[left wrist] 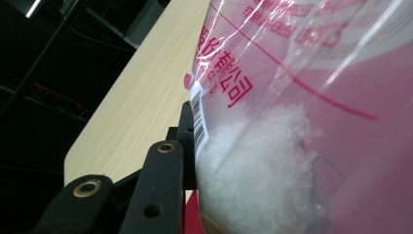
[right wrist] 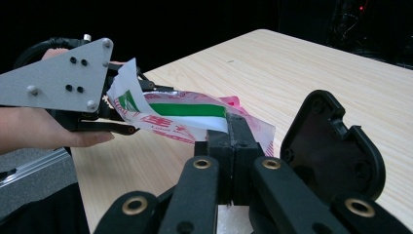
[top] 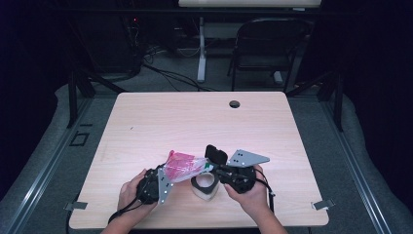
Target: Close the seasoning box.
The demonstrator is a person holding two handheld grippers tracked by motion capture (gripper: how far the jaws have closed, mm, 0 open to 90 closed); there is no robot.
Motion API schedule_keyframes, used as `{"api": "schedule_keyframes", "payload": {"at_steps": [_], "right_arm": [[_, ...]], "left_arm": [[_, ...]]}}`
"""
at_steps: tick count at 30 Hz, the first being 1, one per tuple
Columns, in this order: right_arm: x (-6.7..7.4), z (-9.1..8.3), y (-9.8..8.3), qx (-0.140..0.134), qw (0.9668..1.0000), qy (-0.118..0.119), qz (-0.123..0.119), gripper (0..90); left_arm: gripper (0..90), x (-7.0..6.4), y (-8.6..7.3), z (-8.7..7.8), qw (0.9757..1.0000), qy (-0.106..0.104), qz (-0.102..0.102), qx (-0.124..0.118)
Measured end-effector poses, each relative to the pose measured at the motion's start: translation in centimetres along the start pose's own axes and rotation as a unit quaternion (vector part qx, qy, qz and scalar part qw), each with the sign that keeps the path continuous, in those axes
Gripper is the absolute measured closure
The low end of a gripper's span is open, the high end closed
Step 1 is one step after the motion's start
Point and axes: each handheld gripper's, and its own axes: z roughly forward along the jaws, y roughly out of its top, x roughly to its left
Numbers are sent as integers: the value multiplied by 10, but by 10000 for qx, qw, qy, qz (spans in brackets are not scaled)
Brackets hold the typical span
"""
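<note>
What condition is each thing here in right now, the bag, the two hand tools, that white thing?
Plastic bag: off the table, held at both ends, white grains inside.
Left gripper: shut on the bag.
Right gripper: shut on the bag's edge.
White container: on the table, open-topped, under the bag.

There is one table (top: 160, 117) of light wood, with one round hole (top: 234, 104) at about 12 o'clock on it. On it I count one plastic bag (top: 184, 165), pink and clear, and one white ring-shaped object (top: 204, 186) at about 6 o'clock. There are two grippers, the left gripper (top: 165, 176) and the right gripper (top: 212, 168), each carrying one grey plate. There are two hands, the left hand (top: 129, 190) and the right hand (top: 251, 195). Behind the table, at 12 o'clock, stands one folding chair (top: 265, 44).
</note>
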Motion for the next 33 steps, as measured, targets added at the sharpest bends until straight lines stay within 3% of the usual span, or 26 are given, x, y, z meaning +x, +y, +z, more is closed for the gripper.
{"api": "schedule_keyframes", "payload": {"at_steps": [15, 33], "right_arm": [[3, 0, 2, -19, 10000, 17, -56, 900], [3, 3, 1, 19, 10000, 42, -79, 900]], "left_arm": [[726, -3, -4, 7, 9992, -323, -242, 32], [726, -3, -11, 15, 9944, -760, -735, 18]]}}
